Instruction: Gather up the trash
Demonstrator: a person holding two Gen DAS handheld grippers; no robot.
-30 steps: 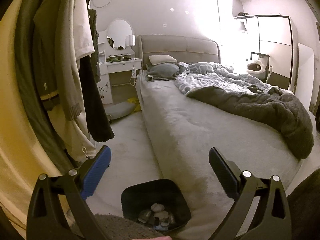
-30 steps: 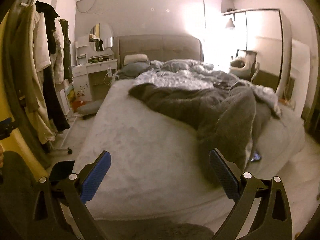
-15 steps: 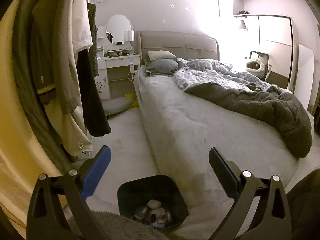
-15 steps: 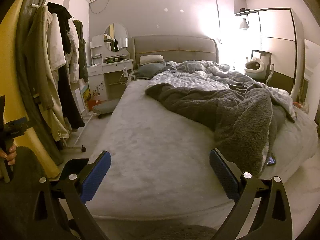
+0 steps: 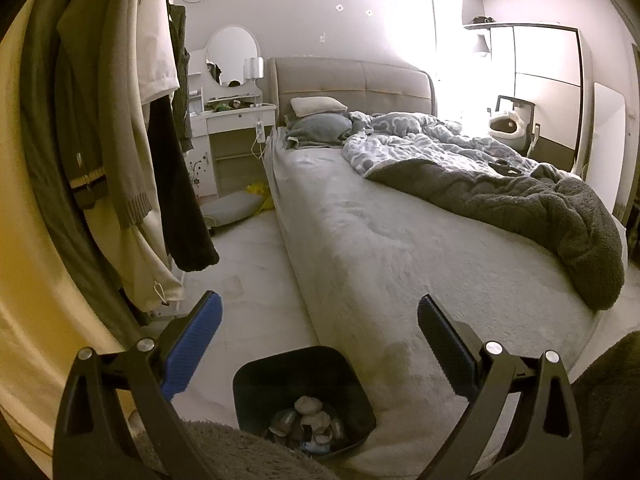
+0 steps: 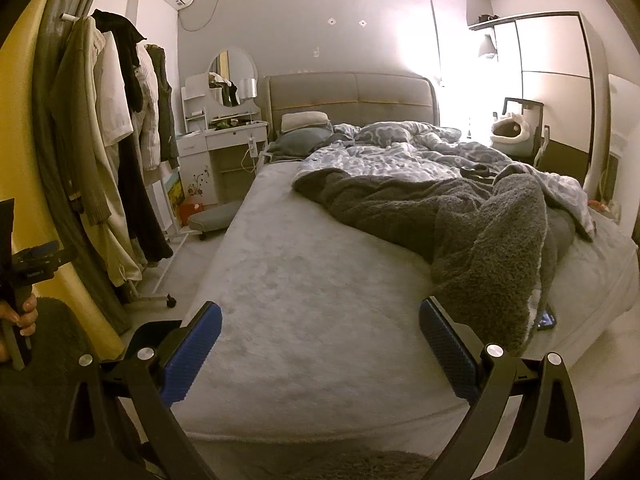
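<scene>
A black trash bin (image 5: 352, 380) stands on the floor against the bed's near left corner, holding several crumpled pieces of trash (image 5: 308, 420). My left gripper (image 5: 320, 344) is open and empty, held above and just in front of the bin. My right gripper (image 6: 320, 344) is open and empty, pointing over the foot of the bed (image 6: 304, 300). The bin's rim (image 6: 156, 328) shows behind the right gripper's left finger. The left gripper's handle in a hand (image 6: 24, 280) shows at the left edge of the right wrist view.
A dark blanket (image 6: 460, 220) and patterned duvet (image 6: 400, 152) lie rumpled on the bed, with a phone (image 6: 546, 320) near its right edge. A rack of hanging clothes (image 5: 120, 140) lines the left wall. A dressing table (image 5: 236, 120) and floor cushion (image 5: 232, 208) stand beyond.
Both views have shifted a little: the left gripper has drawn back and up from the bin, the right view has swung left. Both grippers stay open and empty.
</scene>
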